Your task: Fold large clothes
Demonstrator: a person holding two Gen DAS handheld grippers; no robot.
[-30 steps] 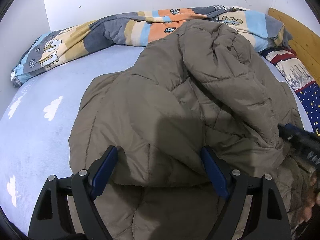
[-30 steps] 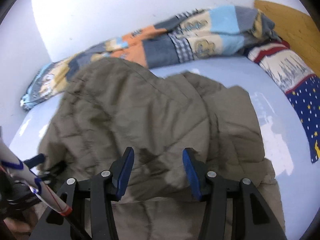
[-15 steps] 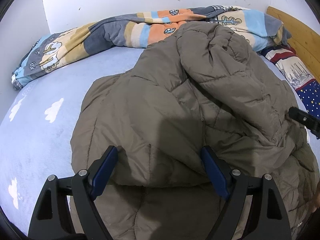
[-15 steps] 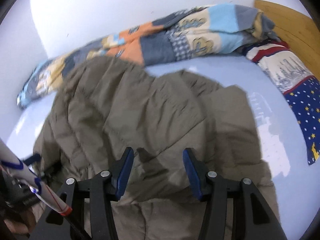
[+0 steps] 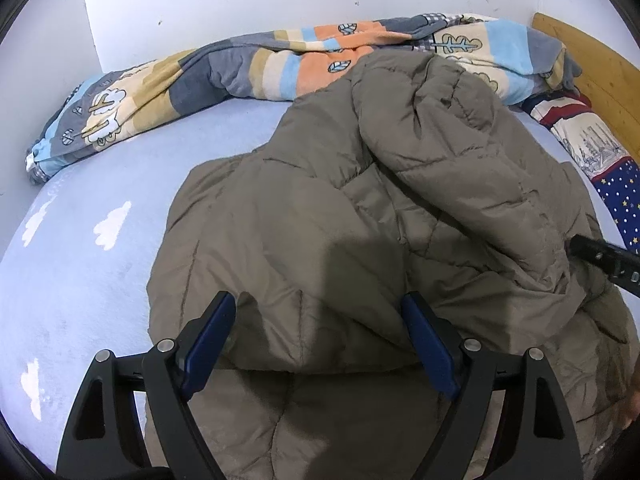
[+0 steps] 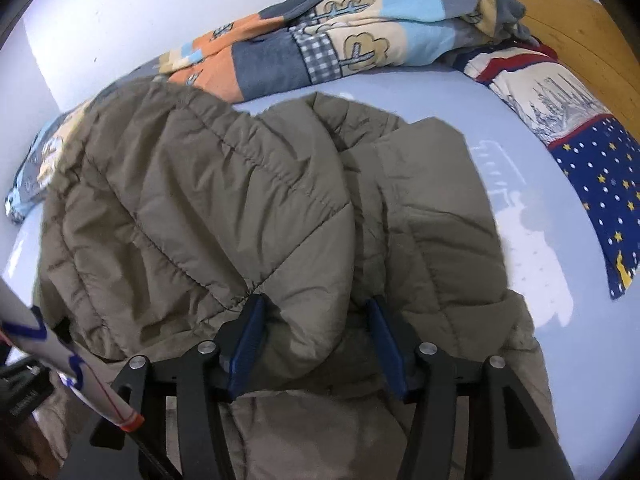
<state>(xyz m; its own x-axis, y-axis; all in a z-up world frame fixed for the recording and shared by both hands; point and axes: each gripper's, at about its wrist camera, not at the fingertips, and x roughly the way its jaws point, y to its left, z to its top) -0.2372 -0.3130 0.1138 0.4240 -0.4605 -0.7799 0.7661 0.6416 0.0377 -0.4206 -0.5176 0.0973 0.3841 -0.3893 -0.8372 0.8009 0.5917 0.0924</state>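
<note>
A large olive-brown quilted jacket lies bunched on a light blue bed sheet; it also shows in the right wrist view. My left gripper is open with its blue pads wide apart over a folded edge of the jacket. My right gripper is open, with a padded fold of the jacket lying between its blue pads. The right gripper's black body pokes in at the right edge of the left wrist view.
A striped patchwork blanket is heaped along the white wall at the back. A pillow with stars and stripes lies by the wooden headboard on the right. The sheet has white cloud prints.
The right gripper has pushed forward into the jacket, so a fold now sits between its pads. The left gripper has barely moved.
</note>
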